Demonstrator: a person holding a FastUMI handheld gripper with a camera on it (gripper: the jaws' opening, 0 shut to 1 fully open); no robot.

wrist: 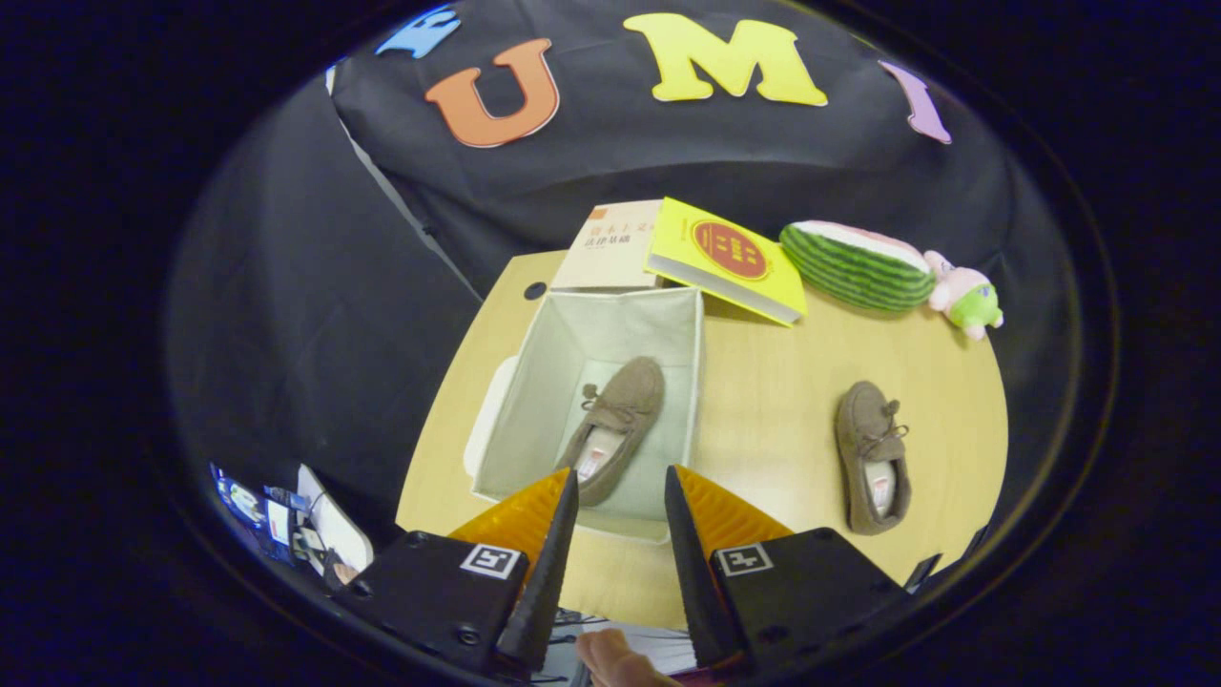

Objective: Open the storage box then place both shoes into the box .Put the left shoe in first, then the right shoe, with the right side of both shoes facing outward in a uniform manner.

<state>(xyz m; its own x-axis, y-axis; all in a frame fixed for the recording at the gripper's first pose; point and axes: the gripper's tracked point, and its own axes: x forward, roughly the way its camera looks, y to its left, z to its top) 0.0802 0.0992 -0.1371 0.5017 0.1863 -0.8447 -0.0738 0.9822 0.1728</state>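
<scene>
An open grey fabric storage box [539,382] stands on the round wooden table [763,382], and one brown suede loafer [615,425] lies flat on its bottom. The second brown loafer [873,453] rests on the table to the right of the box, toe pointing away from me. My gripper [620,487] hovers high above the near edge of the box, open, with nothing between its orange-and-black fingers [563,520]. The heel of the boxed shoe sits just ahead of the left fingertip.
Two books, a beige one [606,248] and a yellow one [730,267], lie beyond the box. A watermelon-slice plush [854,262] and a small pink-green plush [963,296] sit at the far right. The box's pale lid [486,420] pokes out on its left. A fingertip [610,658] shows below the gripper.
</scene>
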